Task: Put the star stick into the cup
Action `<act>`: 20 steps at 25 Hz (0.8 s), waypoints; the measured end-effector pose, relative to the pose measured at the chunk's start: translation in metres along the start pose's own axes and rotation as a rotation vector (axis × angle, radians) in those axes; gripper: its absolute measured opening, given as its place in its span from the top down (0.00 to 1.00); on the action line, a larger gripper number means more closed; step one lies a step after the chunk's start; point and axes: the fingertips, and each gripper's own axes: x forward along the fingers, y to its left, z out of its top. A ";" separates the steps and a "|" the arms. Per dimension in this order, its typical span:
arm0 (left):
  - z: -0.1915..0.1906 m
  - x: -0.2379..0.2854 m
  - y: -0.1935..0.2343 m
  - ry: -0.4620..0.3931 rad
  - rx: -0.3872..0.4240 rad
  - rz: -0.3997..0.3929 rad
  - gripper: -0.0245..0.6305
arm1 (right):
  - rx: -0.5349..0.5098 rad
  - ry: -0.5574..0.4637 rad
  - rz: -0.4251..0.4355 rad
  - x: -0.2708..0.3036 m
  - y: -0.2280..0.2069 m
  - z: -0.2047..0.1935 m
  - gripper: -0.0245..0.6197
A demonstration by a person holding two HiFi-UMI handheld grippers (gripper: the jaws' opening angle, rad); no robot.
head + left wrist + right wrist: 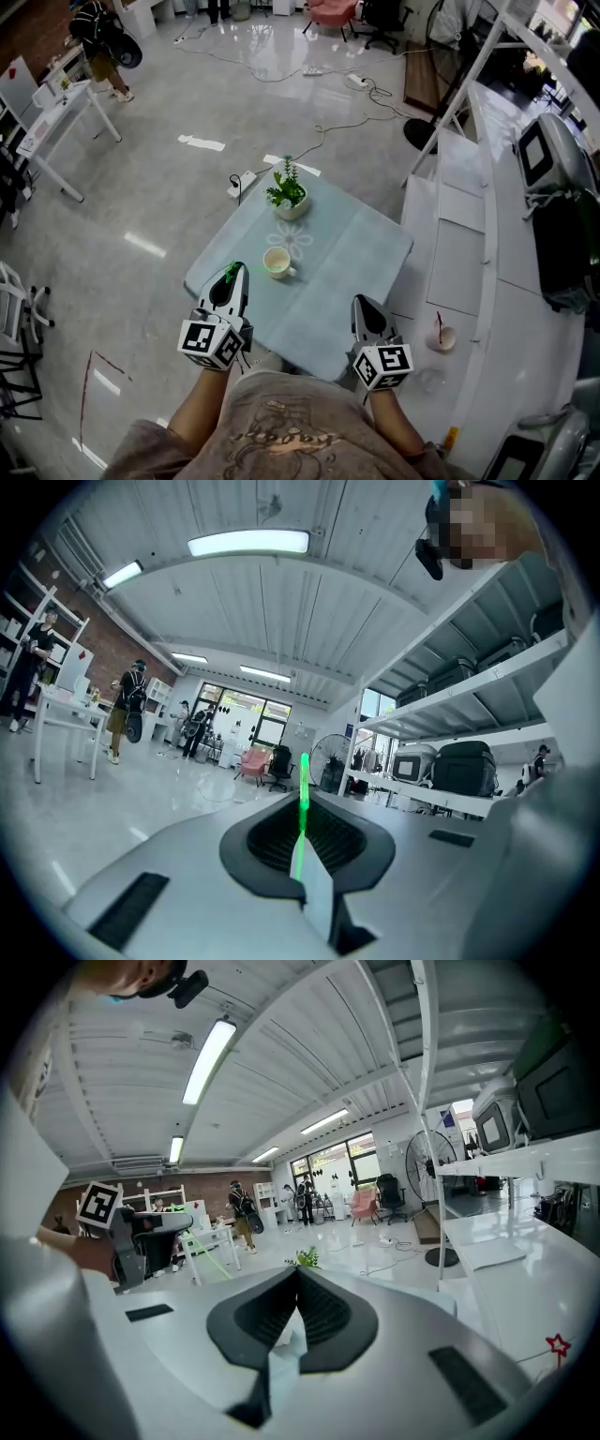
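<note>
A thin green star stick (302,803) stands up between the closed jaws of my left gripper (301,797). In the head view the left gripper (232,270) hovers over the table's near left corner. The stick (249,271) reaches from it toward the cream cup (277,263), which stands upright just to its right. My right gripper (362,303) is over the table's near right edge, and in its own view the right gripper (298,1275) is shut with nothing in it. That view also catches the left gripper (142,1232) with the green stick (208,1256) at the left.
A small potted plant (289,195) stands at the far side of the pale blue table (356,244). A red star stick (438,325) sits in a holder on the white shelf unit to the right. Cables and a power strip (242,181) lie on the floor beyond.
</note>
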 end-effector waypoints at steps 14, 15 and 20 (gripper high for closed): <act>-0.032 0.056 0.033 0.113 0.040 -0.070 0.92 | 0.040 -0.016 -0.101 0.011 0.001 0.002 0.96; -0.037 0.060 0.035 0.123 0.042 -0.073 0.92 | 0.039 -0.016 -0.106 0.012 0.001 0.002 0.96; -0.069 0.078 0.048 0.185 0.046 -0.070 0.92 | 0.037 -0.014 -0.135 0.012 -0.005 0.002 0.96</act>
